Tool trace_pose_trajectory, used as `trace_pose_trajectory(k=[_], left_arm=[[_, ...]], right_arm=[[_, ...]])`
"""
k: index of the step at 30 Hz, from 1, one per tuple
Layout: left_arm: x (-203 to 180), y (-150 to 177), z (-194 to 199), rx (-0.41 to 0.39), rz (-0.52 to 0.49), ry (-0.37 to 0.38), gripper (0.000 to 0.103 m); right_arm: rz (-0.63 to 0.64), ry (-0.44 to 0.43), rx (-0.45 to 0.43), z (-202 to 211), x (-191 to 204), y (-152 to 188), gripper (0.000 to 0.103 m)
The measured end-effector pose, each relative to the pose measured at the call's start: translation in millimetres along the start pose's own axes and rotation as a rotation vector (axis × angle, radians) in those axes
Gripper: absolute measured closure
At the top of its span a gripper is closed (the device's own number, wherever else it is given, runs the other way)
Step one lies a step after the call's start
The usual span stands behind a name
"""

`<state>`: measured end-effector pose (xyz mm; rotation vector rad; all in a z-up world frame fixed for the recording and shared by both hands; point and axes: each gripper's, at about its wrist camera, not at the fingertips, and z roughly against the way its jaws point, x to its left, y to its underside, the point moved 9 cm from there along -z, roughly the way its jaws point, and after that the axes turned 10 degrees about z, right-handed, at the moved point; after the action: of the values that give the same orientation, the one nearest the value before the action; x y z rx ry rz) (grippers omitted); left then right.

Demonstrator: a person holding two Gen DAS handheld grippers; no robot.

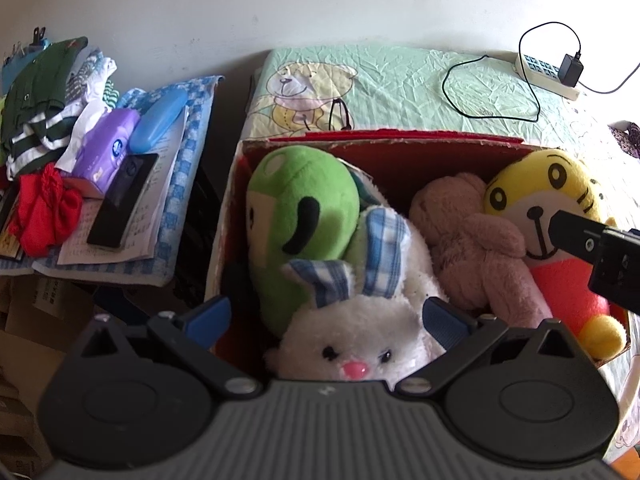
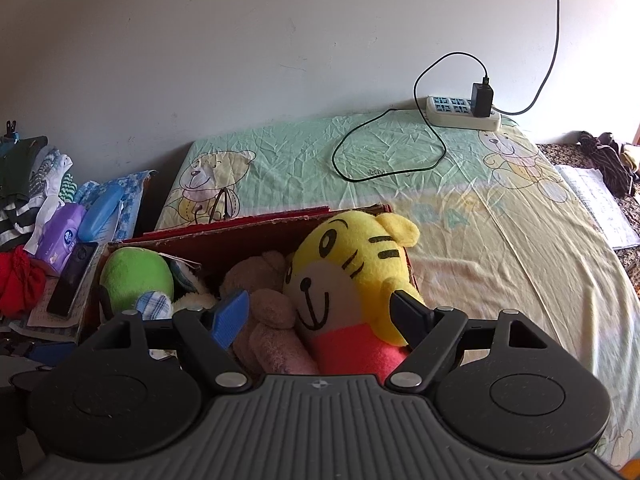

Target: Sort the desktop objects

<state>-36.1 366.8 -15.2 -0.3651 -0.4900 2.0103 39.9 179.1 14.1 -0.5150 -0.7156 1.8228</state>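
Left wrist view: my left claw [image 1: 328, 316] hangs wide open over the red cardboard box [image 1: 400, 140], its blue-padded fingers [image 1: 212, 316] spread to either side of the white plush rabbit [image 1: 352, 344], whose face sits right under my fingertips; I cannot tell whether the pads touch its fur. Just ahead of the claw lie the rabbit's blue checked ears [image 1: 380, 248], and ahead to the left the green plush toy [image 1: 300, 216] leans against the box wall. Ahead to the right a pink teddy bear [image 1: 480, 248] lies packed against the yellow tiger plush [image 1: 548, 216], and part of my other gripper pokes in from the right edge in front of the tiger. Far to the left of the claw, outside the box, sit a purple tissue pack [image 1: 104, 148], a blue glasses case [image 1: 158, 118] and a black remote [image 1: 124, 200] on papers. From the right wrist, my right claw [image 2: 324, 316] is also spread open, fingers straddling the tiger's body without closing on it, pink bear just inside the left finger. Beyond, on the bear-print sheet [image 2: 480, 220], a white power strip [image 2: 460, 114] lies far ahead to the right.
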Motion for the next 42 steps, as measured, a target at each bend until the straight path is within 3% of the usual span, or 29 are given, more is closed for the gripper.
trace_pose_trajectory(k=[27,36,42], left_arm=[[3.3,1.3,-0.1,-0.006,-0.008,0.041,0.001],[-6.1,7.0,12.1,-0.009,-0.059,0.049,0.001],[-3.4,6.8,5.3,0.036,-0.046,0.051,0.001]], right_arm=[[0.000,0.095,0.021,-12.0,-10.3,5.5,0.023],[0.013,0.074,0.044,-7.7,-7.1,13.2,0.023],[0.011,0.063,0.066,-5.6,-6.6,18.7,0.023]])
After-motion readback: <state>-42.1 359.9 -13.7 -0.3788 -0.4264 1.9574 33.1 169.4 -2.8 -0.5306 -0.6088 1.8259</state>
